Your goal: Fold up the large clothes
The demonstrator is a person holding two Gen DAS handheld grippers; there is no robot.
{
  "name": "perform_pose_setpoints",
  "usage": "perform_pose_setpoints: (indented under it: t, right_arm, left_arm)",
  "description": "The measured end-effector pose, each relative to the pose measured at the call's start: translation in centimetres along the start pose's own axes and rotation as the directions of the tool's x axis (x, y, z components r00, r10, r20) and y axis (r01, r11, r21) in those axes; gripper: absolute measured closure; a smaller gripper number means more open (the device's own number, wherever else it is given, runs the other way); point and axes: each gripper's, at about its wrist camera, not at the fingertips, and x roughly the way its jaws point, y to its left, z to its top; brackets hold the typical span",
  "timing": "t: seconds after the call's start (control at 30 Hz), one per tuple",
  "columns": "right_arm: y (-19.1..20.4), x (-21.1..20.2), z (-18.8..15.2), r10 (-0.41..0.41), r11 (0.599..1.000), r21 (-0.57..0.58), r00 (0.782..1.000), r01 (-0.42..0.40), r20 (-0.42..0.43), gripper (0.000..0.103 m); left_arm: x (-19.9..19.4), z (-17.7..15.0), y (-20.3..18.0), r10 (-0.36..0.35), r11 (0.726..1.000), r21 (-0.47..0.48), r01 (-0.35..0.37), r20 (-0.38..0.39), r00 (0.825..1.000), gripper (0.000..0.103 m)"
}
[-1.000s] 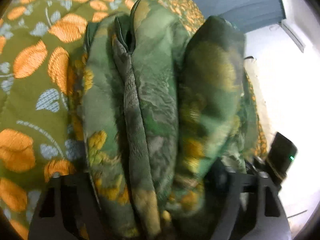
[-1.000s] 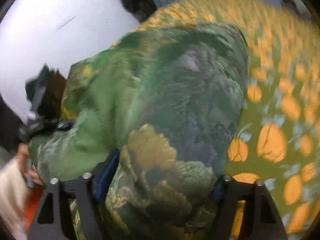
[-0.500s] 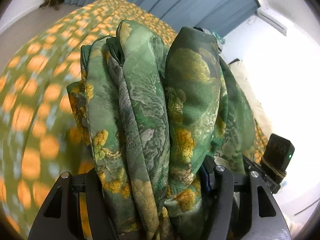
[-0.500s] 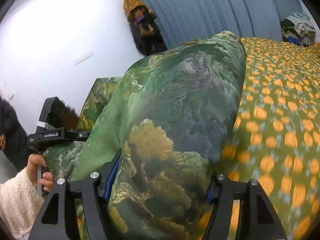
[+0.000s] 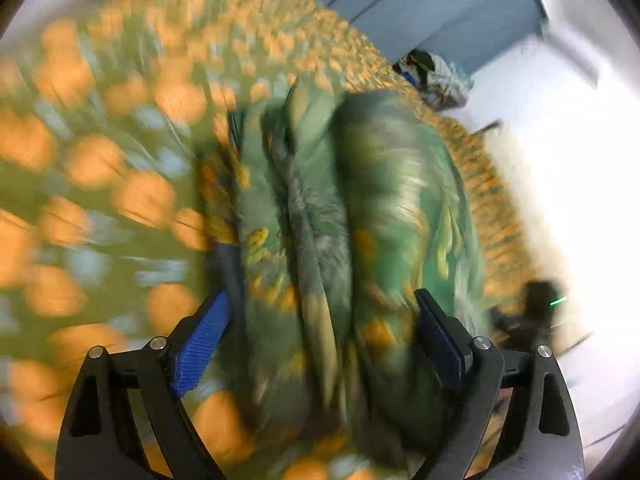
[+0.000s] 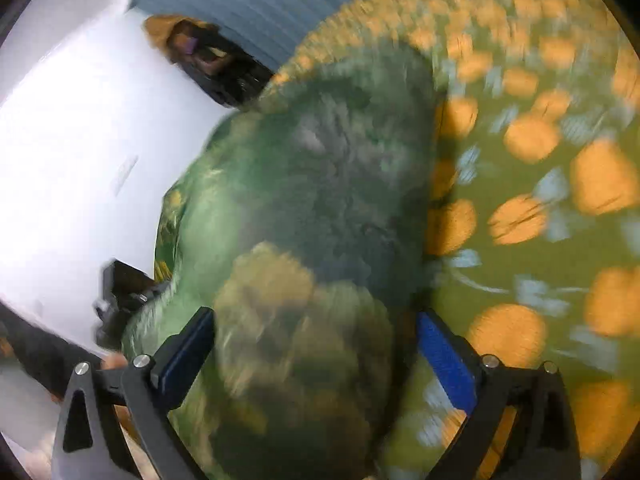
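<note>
between the blue pads of the left claw (image 5: 320,332) sat the green printed garment (image 5: 344,216), already gathered into a thick bundle of several stacked folds; the jaws had just been opening and stood wide, the left pad clear of the cloth, the right pad at its edge, so the hold looked let go. the right claw (image 6: 316,344) showed the same: its jaws had just been opening, spread wide either side of the bundle's other end, with a gap at the right pad. both views were blurred

as a judgement, the folding itself looked done and the bundle was being set down on the bed (image 5: 100,184) with its orange-spotted cover; what seemed left was drawing both claws back and perhaps tidying the stack

seen from the left claw, the fold ridges ran straight ahead, away from the jaws. the bundle also stretched across to the other claw (image 5: 536,304) at the right, so its true long axis could not be told
</note>
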Motion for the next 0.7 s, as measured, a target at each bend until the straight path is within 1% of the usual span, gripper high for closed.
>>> perform_pose_setpoints:
  t: [0.03, 0.07, 0.1, 0.13, 0.17, 0.2, 0.23, 0.27, 0.3, 0.33, 0.37, 0.4, 0.43, 0.47, 0.5, 0.57, 0.6, 0.63, 0.7]
  right_arm:
    - [1.1, -1.7, -0.5, -0.075, 0.994, -0.081, 0.997, 0.077, 0.027, 0.003]
    - [2.3, -3.4, -1.0, -0.142, 0.976, -0.156, 0.988, 0.151, 0.065, 0.003]
    - [3.7, -5.3, -1.9, -0.188, 0.954, -0.217, 0.976, 0.208, 0.109, 0.003]
    - [5.2, -7.2, -2.8, -0.221, 0.932, -0.259, 0.963, 0.256, 0.155, 0.003]
    - [6.5, -9.0, -3.5, -0.248, 0.911, -0.283, 0.947, 0.300, 0.205, 0.003]
    - [7.8, -10.7, -4.4, -0.268, 0.895, -0.292, 0.929, 0.338, 0.255, 0.003]
    - [9.2, -12.9, -5.3, -0.294, 0.877, -0.280, 0.897, 0.391, 0.330, 0.003]
    - [9.9, -14.6, -5.7, -0.318, 0.866, -0.251, 0.863, 0.433, 0.391, 0.003]
    - [10.8, -16.3, -6.4, -0.342, 0.859, -0.212, 0.830, 0.466, 0.440, 0.000]
    - [11.2, -17.6, -7.1, -0.361, 0.858, -0.170, 0.804, 0.485, 0.473, 0.000]
    - [10.5, -17.2, -6.1, -0.378, 0.860, -0.139, 0.796, 0.491, 0.473, 0.000]
    - [10.6, -17.6, -6.4, -0.396, 0.866, -0.108, 0.803, 0.488, 0.446, 0.000]
    - [10.6, -17.7, -6.6, -0.405, 0.871, -0.098, 0.817, 0.481, 0.410, 0.000]
    - [10.8, -17.7, -7.0, -0.416, 0.867, -0.101, 0.820, 0.489, 0.394, 0.000]
    - [11.3, -18.2, -7.6, -0.430, 0.856, -0.105, 0.810, 0.506, 0.399, 0.000]
    - [12.5, -19.8, -8.9, -0.453, 0.836, -0.107, 0.786, 0.539, 0.421, 0.000]
    - [13.0, -20.3, -9.3, -0.457, 0.830, -0.110, 0.780, 0.546, 0.427, 0.000]
    - [13.5, -20.8, -9.8, -0.457, 0.827, -0.114, 0.777, 0.550, 0.432, 0.000]
    - [15.1, -22.4, -10.8, -0.458, 0.821, -0.123, 0.772, 0.558, 0.440, 0.000]
  left_arm:
    - [-2.1, -0.6, -1.7, 0.099, 0.991, 0.092, -0.102, 0.042, 0.994, 0.008]
    - [-4.1, -1.2, -3.6, 0.190, 0.965, 0.166, -0.205, 0.101, 0.977, 0.006]
    - [-5.5, -2.0, -4.7, 0.255, 0.936, 0.205, -0.285, 0.160, 0.954, 0.002]
    - [-7.1, -3.0, -6.3, 0.317, 0.899, 0.233, -0.371, 0.237, 0.918, 0.001]
    - [-8.4, -3.5, -7.6, 0.359, 0.867, 0.240, -0.436, 0.307, 0.882, 0.001]
    - [-9.8, -4.2, -8.9, 0.391, 0.841, 0.227, -0.491, 0.373, 0.842, 0.001]
    - [-11.2, -5.2, -10.4, 0.422, 0.818, 0.208, -0.537, 0.418, 0.805, 0.001]
    - [-12.0, -5.9, -11.6, 0.443, 0.801, 0.198, -0.565, 0.439, 0.782, 0.001]
    - [-12.5, -6.0, -13.0, 0.467, 0.779, 0.196, -0.596, 0.453, 0.759, 0.001]
    - [-12.5, -6.1, -13.9, 0.488, 0.756, 0.191, -0.625, 0.472, 0.734, 0.001]
    - [-12.9, -6.7, -15.3, 0.510, 0.728, 0.176, -0.663, 0.507, 0.695, 0.001]
    - [-13.3, -7.1, -16.7, 0.533, 0.699, 0.159, -0.697, 0.534, 0.656, 0.000]
    - [-13.3, -7.4, -17.1, 0.545, 0.683, 0.149, -0.715, 0.549, 0.634, 0.000]
    - [-13.7, -7.7, -18.1, 0.551, 0.674, 0.143, -0.725, 0.556, 0.622, 0.000]
    - [-13.6, -7.8, -18.8, 0.551, 0.675, 0.140, -0.724, 0.557, 0.622, 0.000]
    - [-15.1, -9.1, -20.3, 0.537, 0.695, 0.127, -0.708, 0.562, 0.629, 0.000]
    - [-15.6, -9.7, -21.0, 0.529, 0.700, 0.127, -0.703, 0.569, 0.630, 0.000]
    - [-15.5, -10.0, -21.7, 0.529, 0.696, 0.126, -0.707, 0.576, 0.623, 0.000]
    - [-16.1, -11.5, -23.2, 0.534, 0.680, 0.122, -0.723, 0.593, 0.602, 0.000]
